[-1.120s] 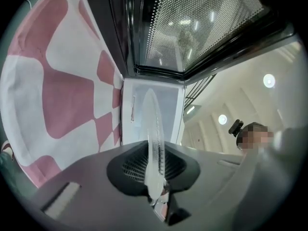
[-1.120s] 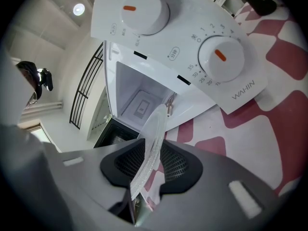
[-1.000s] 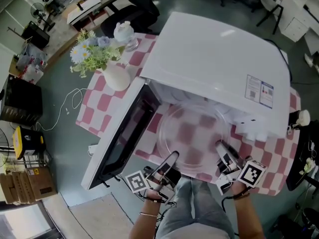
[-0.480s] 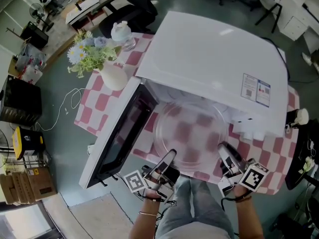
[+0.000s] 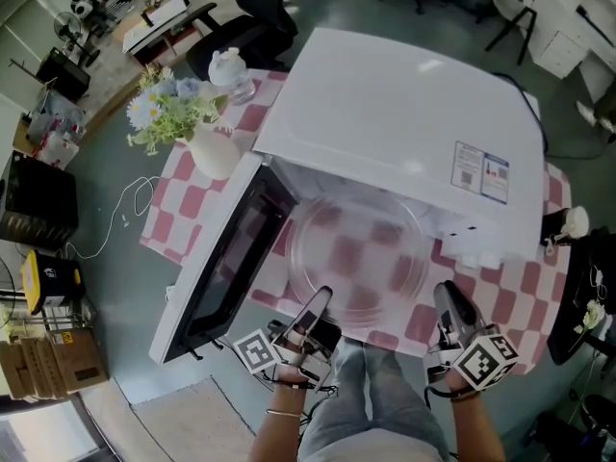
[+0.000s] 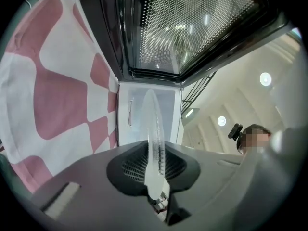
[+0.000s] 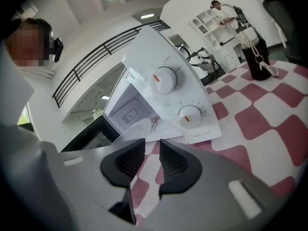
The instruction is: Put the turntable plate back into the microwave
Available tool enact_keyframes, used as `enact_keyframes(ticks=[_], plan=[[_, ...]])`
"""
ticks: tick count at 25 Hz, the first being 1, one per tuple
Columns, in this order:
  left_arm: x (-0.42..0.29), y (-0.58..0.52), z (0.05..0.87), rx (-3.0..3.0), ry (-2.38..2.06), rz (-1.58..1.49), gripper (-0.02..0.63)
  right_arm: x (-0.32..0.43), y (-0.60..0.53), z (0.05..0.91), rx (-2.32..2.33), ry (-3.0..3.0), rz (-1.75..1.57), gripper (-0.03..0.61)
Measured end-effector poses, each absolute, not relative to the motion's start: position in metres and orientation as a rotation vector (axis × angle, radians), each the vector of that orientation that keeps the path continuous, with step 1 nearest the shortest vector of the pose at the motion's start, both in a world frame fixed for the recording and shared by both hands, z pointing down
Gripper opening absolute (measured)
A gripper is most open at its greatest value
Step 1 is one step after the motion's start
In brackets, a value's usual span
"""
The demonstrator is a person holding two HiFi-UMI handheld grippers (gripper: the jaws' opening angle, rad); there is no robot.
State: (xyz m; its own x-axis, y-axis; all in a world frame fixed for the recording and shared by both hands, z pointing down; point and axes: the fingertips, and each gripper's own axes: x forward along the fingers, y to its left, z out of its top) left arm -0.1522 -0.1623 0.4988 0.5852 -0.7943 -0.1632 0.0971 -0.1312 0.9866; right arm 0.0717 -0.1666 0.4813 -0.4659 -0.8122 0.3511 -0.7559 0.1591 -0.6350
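Observation:
The white microwave (image 5: 404,133) stands on the checked table with its door (image 5: 226,258) swung open to the left. The clear glass turntable plate (image 5: 356,253) hangs level at the mouth of the oven. My left gripper (image 5: 320,301) is shut on the plate's near-left rim. In the left gripper view the plate (image 6: 153,129) shows edge-on between the pads of the left gripper (image 6: 154,177). My right gripper (image 5: 450,301) is off the plate, to its right. In the right gripper view the right gripper (image 7: 151,160) stands a little open and empty, facing the control panel (image 7: 178,100).
A vase of flowers (image 5: 188,114) and a glass pot (image 5: 231,65) stand on the pink-checked cloth (image 5: 510,287) behind the open door. A small white object (image 5: 575,221) sits at the table's right edge. An office chair (image 5: 241,17) stands beyond the table.
My right gripper has come off the plate's near-right rim and drawn back to the right. The left gripper and the plate have stayed where they were.

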Motion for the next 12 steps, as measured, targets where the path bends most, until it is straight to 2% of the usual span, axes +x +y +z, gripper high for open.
enact_keyframes(ticks=[2,5,12], plan=[[-0.152,-0.164,0.499,1.524,-0.625,-0.856,0.038,0.074,-0.163,0.482,-1.629,2.351,-1.169,0.101],[-0.153,-0.166,0.499,1.528,-0.636,-0.859,0.038,0.078,-0.159,0.487,-1.721,2.357,-1.136,0.024],[-0.149,-0.172,0.501,1.541,-0.692,-0.851,0.038,0.082,-0.152,0.499,-1.887,2.391,-1.094,0.011]])
